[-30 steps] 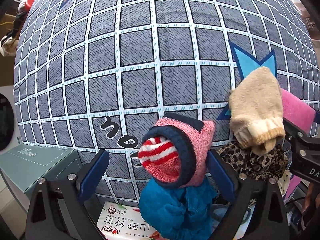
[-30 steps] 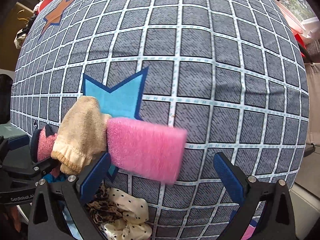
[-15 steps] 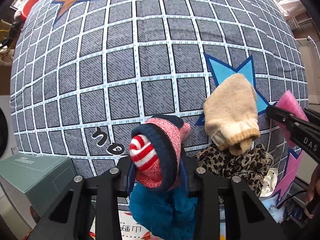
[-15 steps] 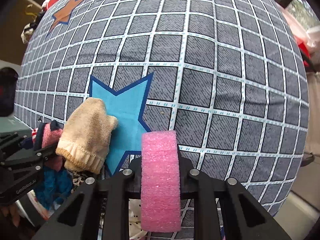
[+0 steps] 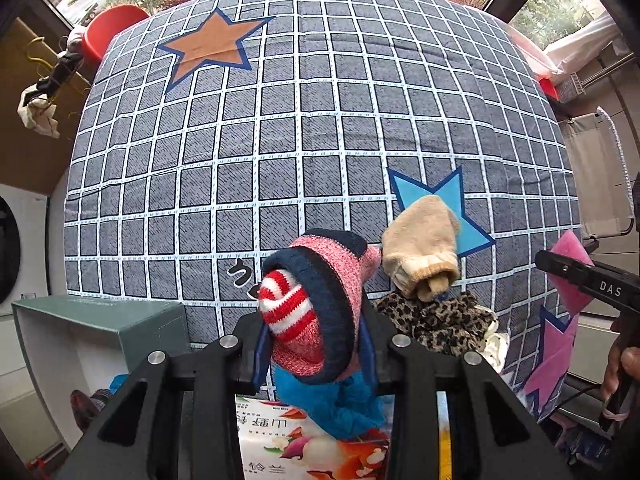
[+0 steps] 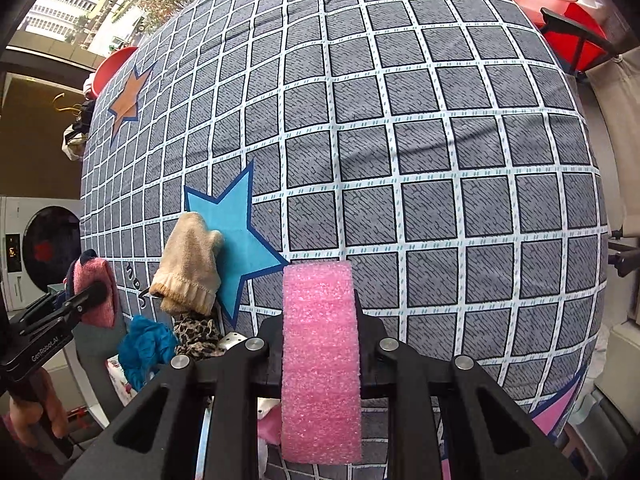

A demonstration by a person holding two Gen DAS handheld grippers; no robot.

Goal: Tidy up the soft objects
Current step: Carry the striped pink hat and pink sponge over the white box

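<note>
The knitted hat (image 5: 320, 304), pink with a navy brim and a red-white striped part, looks light and soft; it will squash and sag, so the thick rolled brim is the safest place to take it; the left hand-held gripper (image 5: 316, 344) has just been closing and now pinches this hat there, above the near edge of the bed (image 5: 280, 120); beside it to the right, a beige mitten (image 5: 420, 248) lies on the blue star near the same edge, over a leopard-print cloth (image 5: 436, 320); the pink foam piece (image 6: 320, 360) is very light and springy, probably easy to dent; the right hand-held gripper (image 6: 320, 344) has just clamped tight on its middle, off the bed.
</note>
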